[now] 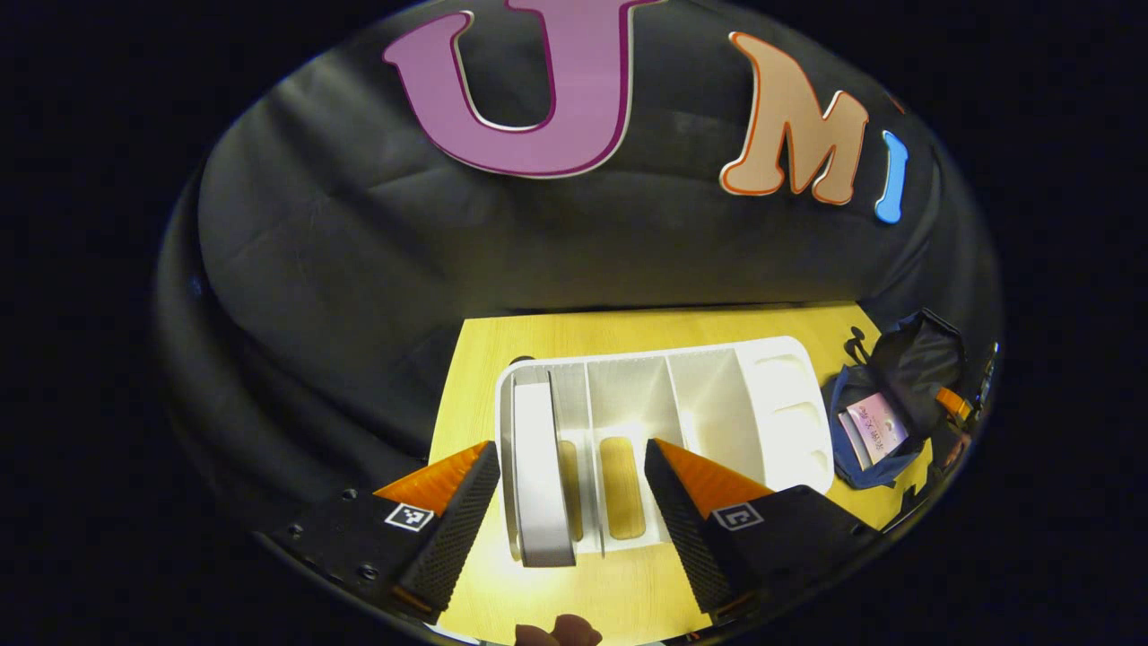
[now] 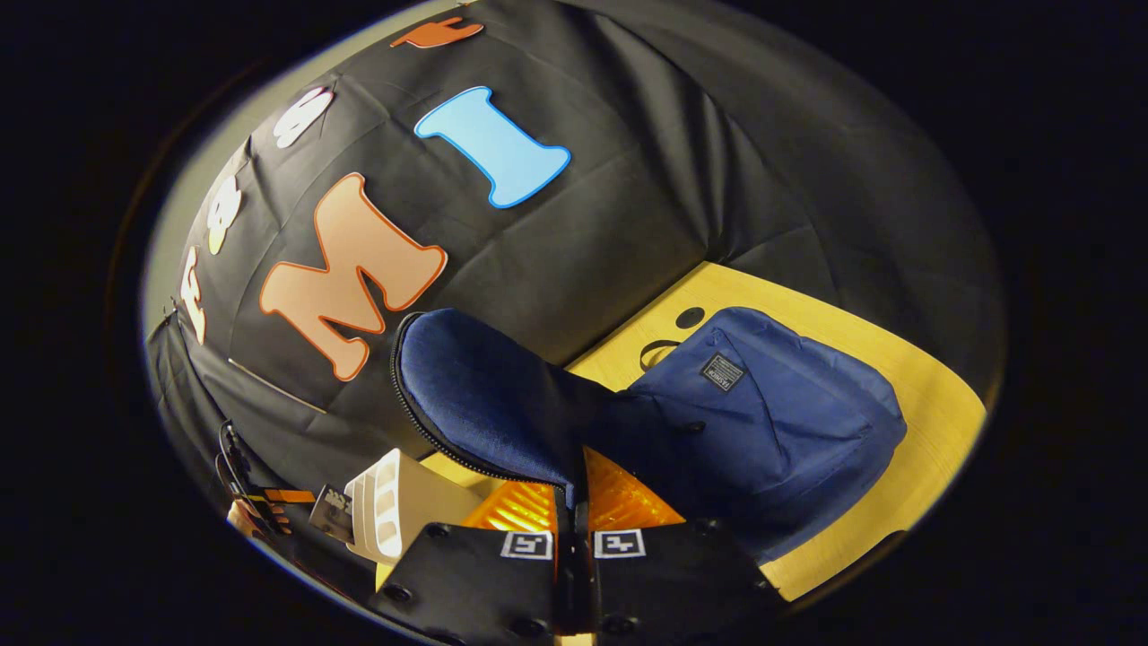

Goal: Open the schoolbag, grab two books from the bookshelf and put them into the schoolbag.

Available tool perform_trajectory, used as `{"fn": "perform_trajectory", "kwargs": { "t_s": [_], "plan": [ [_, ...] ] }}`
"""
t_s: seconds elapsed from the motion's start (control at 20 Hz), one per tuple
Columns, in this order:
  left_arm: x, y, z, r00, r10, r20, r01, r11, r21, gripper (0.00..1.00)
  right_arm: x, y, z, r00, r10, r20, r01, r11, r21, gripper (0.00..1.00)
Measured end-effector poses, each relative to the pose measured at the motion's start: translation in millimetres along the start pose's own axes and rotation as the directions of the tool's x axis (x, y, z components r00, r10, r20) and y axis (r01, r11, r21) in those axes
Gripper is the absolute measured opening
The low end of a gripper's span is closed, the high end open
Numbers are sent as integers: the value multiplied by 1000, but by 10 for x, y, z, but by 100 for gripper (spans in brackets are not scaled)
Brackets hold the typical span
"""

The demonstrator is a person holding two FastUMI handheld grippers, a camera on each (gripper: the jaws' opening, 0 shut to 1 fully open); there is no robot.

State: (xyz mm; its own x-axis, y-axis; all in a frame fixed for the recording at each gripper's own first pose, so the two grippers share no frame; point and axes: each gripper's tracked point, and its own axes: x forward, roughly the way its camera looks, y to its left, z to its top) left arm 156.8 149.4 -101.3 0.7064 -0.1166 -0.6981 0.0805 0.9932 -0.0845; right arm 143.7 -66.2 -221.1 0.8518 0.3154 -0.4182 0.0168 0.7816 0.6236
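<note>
The left gripper (image 1: 572, 502), fingers spread wide and holding nothing, is lined up over the one white book (image 1: 541, 475) standing in the end slot of the white bookshelf (image 1: 664, 422) on the yellow counter (image 1: 628, 332), apparently poised to close on it. The right gripper (image 2: 572, 507) is clamped on the zippered flap (image 2: 484, 404) of the blue schoolbag (image 2: 771, 422), raising it, seemingly to keep the mouth open for loading. In the left gripper view the opened bag lies beyond the shelf's far end with a pale-covered book (image 1: 874, 426) already inside.
</note>
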Motion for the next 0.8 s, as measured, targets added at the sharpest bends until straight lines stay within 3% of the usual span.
{"fn": "perform_trajectory", "kwargs": {
  "t_s": [0.25,0.55,0.65,0.75,0.8],
  "plan": [
    [285,142,-204,991,24,-130,-28,999,-27,96,-13,-3,10,1000,-2,4,2,1000,8,4],
    [502,139,-442,969,16,-246,-31,998,-57,88,0,5,12,1000,-3,2,3,1000,-1,3],
    [568,151,-517,961,24,-274,-45,997,-70,84,-2,-1,9,1000,-3,3,3,1000,1,3],
    [601,145,-577,954,21,-300,-46,996,-76,73,0,-5,14,1000,-2,4,2,1000,3,3],
    [628,197,-614,948,40,-316,-66,995,-73,62,0,-6,13,1000,-2,4,2,1000,5,3]
  ]
}}
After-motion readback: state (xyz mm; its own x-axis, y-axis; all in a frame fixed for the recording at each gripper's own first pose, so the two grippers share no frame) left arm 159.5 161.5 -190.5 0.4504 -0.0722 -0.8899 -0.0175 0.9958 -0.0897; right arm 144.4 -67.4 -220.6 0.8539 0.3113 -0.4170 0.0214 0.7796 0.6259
